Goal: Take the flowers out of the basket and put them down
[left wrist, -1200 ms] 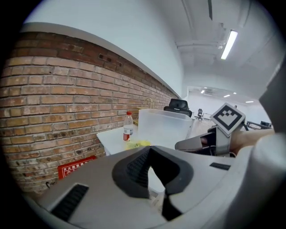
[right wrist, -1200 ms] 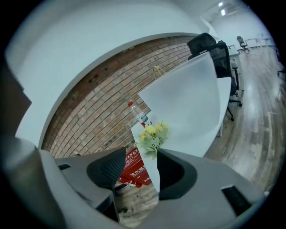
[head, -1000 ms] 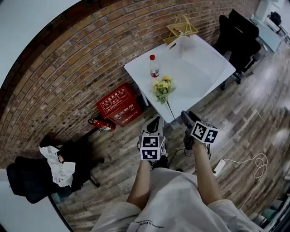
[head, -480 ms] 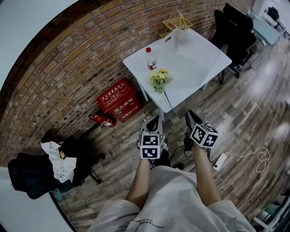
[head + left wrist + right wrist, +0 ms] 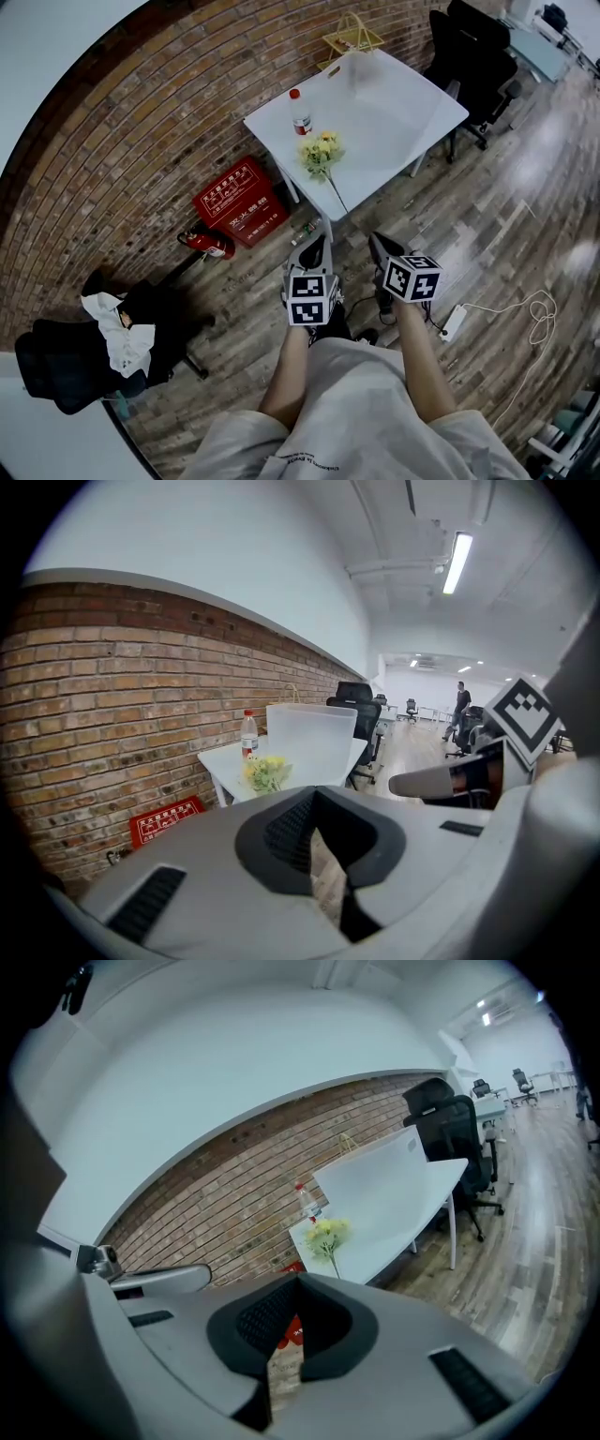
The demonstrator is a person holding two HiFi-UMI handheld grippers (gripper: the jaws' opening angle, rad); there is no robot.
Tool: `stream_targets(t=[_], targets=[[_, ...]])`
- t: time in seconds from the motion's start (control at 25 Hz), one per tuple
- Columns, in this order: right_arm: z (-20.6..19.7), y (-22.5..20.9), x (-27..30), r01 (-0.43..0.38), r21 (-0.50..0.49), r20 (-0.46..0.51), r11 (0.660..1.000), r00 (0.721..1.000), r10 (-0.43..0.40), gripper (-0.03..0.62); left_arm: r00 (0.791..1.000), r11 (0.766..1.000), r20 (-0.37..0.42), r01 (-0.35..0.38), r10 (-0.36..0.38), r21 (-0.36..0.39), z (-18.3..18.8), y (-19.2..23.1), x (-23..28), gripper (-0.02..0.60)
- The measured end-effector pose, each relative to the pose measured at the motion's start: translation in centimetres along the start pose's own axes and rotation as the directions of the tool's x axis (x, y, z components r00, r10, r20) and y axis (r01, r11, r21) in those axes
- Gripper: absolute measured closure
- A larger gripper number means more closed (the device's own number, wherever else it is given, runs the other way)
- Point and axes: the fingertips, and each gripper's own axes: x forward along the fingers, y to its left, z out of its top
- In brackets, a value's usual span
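"So, where are the flowers [image 5: 319, 153]?"

"Lying flat on the white table [image 5: 403, 112], blossoms toward the wall and the stem running out to the near edge. I can't tell whether the tip hangs over. The yellow wire basket [image 5: 352, 36] sits at the far end, well apart from them, so I'd judge the job as good as done."

"And the tools?"

"Both are off the table, held low in front of the person. The left gripper [image 5: 314, 251] has its jaws together with nothing in them. The right gripper [image 5: 378, 242] has just been closing its jaws, and they meet on nothing too."

"What could go wrong, then?"

"Mostly the bouquet's spot. It lies close to that corner, so a knock to the table, or a sleeve brushing the stem, could drag it off onto the floor. A light bunch on a smooth top probably slides easily."

"Anything beside it?"

"A bottle [image 5: 300, 111] with a red cap stands upright just beside the blossoms. Any reach back in with closed jaws could tip it onto the flowers or roll it off the edge. A white plastic bin [image 5: 314, 742] behind them also crowds the far side."

"And farther out?"

"A power strip [image 5: 453, 322] and its loose cable [image 5: 525, 314] lie on the floor near the person's right foot. A careless step there could mean a stumble into the table."
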Motion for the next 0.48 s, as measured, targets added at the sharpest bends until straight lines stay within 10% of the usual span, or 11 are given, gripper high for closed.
stream_targets(t=[0.48], targets=[[-0.9,1.0,-0.6,-0.011,-0.061,-0.026,0.998,1.0,0.009,0.585,1.0,1.0,-0.009,-0.006,0.006,0.005,-1.0,-0.2,-0.8,0.557]])
